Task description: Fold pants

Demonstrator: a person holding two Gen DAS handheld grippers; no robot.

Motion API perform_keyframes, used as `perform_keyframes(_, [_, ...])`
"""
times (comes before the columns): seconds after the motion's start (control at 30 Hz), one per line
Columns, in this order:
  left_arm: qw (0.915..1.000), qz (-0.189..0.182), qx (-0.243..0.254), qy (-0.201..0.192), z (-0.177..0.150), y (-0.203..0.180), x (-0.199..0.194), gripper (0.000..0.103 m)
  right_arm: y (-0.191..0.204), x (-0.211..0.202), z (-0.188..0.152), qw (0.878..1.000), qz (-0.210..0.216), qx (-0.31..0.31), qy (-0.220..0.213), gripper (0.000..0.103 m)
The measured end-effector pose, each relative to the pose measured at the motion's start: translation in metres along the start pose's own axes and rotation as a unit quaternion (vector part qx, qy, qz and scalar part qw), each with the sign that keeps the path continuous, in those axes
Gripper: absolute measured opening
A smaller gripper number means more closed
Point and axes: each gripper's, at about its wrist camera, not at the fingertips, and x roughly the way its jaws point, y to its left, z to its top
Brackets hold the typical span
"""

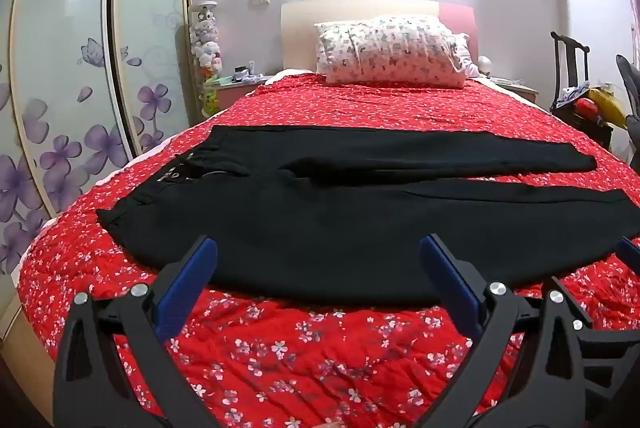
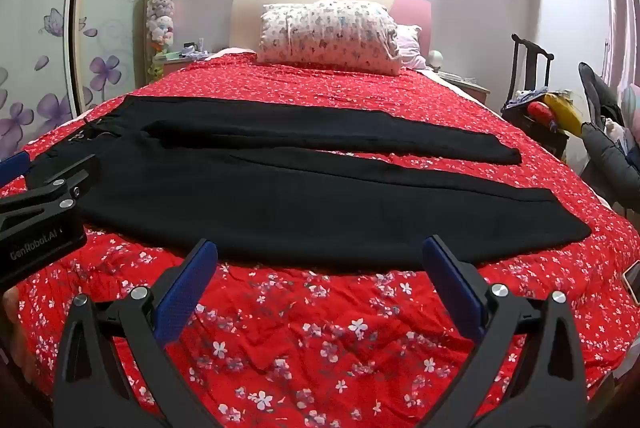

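Black pants (image 1: 320, 224) lie flat across a bed with a red flowered cover (image 1: 320, 348), waistband at the left, both legs stretched to the right and slightly apart. They also show in the right wrist view (image 2: 300, 196). My left gripper (image 1: 320, 256) is open and empty, held above the near edge of the pants. My right gripper (image 2: 320, 256) is open and empty, just short of the near leg's edge. The left gripper's body (image 2: 44, 212) shows at the left of the right wrist view.
A patterned pillow (image 1: 392, 54) lies against the headboard (image 1: 304, 24) at the far end. A flower-printed wardrobe (image 1: 68, 100) stands left of the bed. A dark chair with clutter (image 1: 580, 96) stands at the right. A phone (image 2: 632, 282) lies at the bed's right edge.
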Motion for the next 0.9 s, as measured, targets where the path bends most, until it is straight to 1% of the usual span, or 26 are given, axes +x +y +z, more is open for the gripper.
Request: perform_keyframes(0.9, [1.0, -0.002, -0.004, 0.0, 0.0, 0.0004, -0.0002, 0.101, -0.0017, 0.0025, -0.0009, 1.0, 0.002, 0.004, 0.003, 0.102])
